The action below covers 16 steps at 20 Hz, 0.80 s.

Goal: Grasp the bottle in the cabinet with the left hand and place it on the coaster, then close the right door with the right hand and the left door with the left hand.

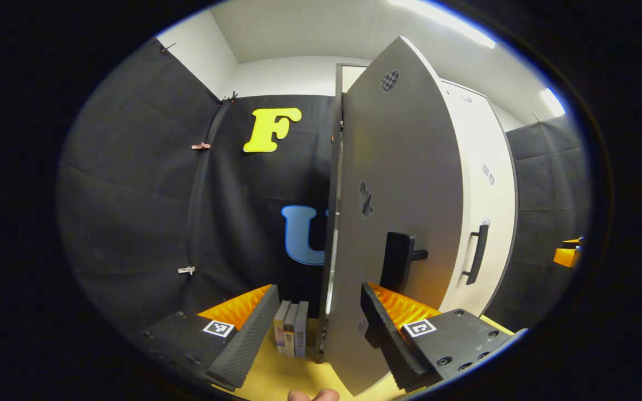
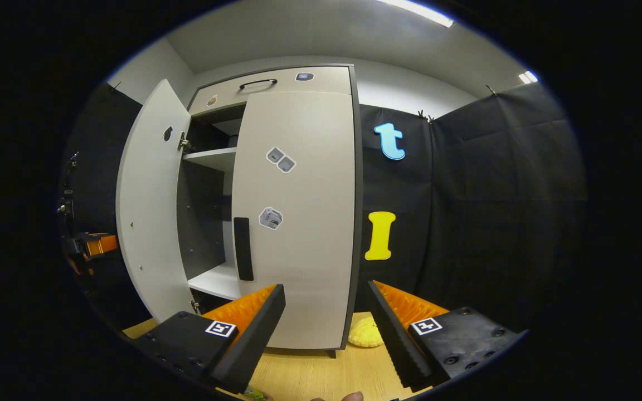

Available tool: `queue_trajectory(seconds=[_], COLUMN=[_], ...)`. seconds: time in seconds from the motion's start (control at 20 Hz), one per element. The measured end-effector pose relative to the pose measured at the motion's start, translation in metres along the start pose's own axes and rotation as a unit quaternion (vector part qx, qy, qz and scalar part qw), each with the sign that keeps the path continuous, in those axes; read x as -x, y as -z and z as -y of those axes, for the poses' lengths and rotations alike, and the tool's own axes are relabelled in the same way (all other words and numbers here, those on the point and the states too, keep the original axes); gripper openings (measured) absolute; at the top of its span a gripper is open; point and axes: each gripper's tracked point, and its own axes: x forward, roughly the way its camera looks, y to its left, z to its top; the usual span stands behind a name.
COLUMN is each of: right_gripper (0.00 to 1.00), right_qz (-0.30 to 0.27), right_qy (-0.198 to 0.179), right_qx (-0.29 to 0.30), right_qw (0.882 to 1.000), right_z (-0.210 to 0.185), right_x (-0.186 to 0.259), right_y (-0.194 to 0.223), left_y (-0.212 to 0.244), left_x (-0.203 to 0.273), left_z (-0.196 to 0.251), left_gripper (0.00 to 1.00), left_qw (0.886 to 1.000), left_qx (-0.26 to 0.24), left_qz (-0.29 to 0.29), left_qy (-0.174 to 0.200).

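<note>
Grey and edge-on, the left door (image 1: 399, 223) stands open just ahead of the left claw (image 1: 315, 317), whose fingers are spread wide with nothing between them; the door's lower edge sits between the fingertips, nearer the right finger (image 1: 388, 334), and its black handle (image 1: 399, 262) is just above that finger. Some books (image 1: 292, 334) stand between the fingers, further off. The right claw (image 2: 326, 317) is also wide and empty, facing the cabinet (image 2: 276, 211); the right door (image 2: 298, 223) ahead looks closed. A yellow object (image 2: 365, 333) lies on the wooden table (image 2: 321, 373) between its fingertips.
</note>
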Motion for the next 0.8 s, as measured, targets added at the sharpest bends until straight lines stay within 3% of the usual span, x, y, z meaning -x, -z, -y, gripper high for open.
queue_trajectory(seconds=[0.4, 0.8], right_gripper=[0.97, 0.97], right_qz=[0.004, -0.004], right_qy=[0.0, -0.001], right_qx=[-0.02, -0.017], right_qw=[1.0, 1.0], right_z=[0.022, 0.035], right_x=[-0.005, -0.015], right_y=[-0.001, 0.005], left_y=[0.003, 0.006], left_x=[-0.034, -0.067], left_z=[0.081, 0.115], left_gripper=[0.92, 0.92], left_qw=[0.999, 0.998], left_qx=[-0.014, -0.043], left_qz=[0.0, 0.003], left_qy=[0.041, 0.037])
